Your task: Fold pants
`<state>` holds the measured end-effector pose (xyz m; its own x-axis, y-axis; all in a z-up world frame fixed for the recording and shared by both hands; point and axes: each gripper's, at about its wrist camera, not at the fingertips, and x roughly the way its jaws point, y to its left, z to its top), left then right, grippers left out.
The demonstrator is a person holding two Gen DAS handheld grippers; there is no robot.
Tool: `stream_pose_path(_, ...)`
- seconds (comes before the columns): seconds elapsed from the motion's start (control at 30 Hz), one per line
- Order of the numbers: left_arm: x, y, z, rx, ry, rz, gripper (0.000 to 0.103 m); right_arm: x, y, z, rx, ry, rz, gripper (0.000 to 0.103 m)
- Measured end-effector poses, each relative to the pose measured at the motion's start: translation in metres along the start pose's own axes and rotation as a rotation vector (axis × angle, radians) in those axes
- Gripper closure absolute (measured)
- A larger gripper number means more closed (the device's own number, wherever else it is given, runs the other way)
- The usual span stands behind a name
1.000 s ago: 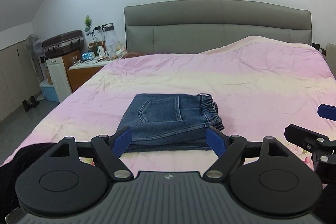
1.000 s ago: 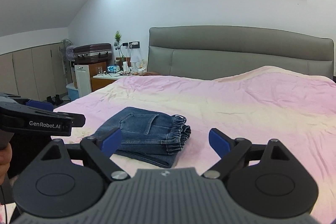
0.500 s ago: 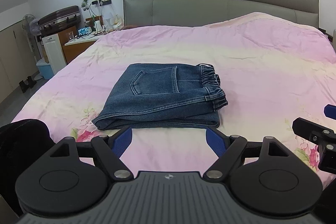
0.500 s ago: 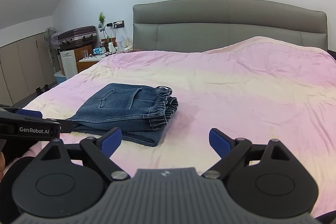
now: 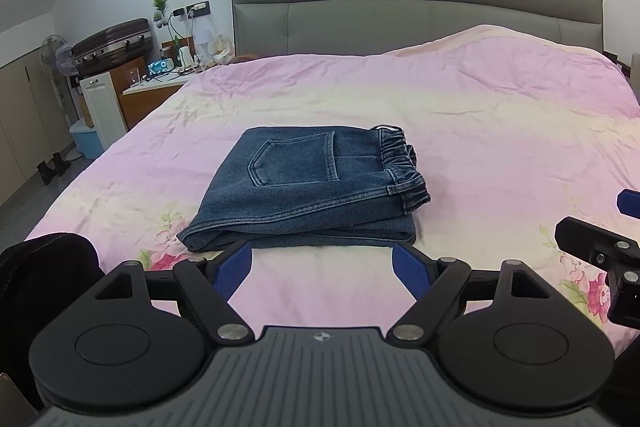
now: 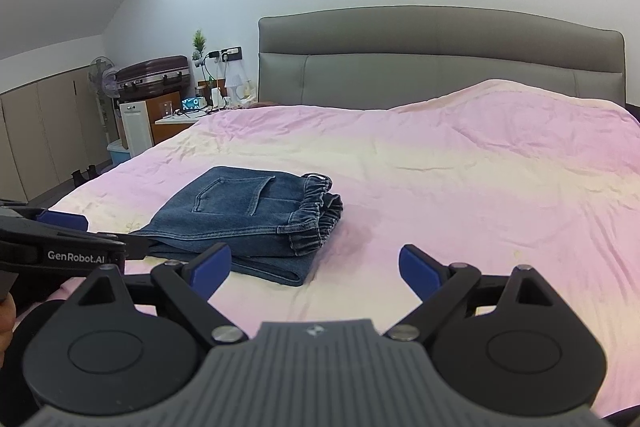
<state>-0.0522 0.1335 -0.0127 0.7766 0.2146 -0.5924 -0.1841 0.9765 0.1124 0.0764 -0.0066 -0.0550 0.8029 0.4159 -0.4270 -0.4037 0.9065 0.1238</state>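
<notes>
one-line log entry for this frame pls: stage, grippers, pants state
stage: fold looks done | left gripper: open, empty | right gripper: open, empty | folded jeans: flat on pink bedspread, back pocket up, untouched

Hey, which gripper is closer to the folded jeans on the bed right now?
Left. The left gripper sits open just in front of the folded jeans, centred on their near edge. The right gripper, also open, is off to their right, aimed mostly at bare bedspread.
</notes>
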Motion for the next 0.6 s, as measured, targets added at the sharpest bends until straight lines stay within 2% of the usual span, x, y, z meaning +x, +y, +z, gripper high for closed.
stream_pose_path(0.6,-0.0073,-0.0026,0.0051,0.017,-0.010,-0.003,0.010,-0.0097,-0.0018,-0.0006,-0.004,-0.018,0.010,0.015)
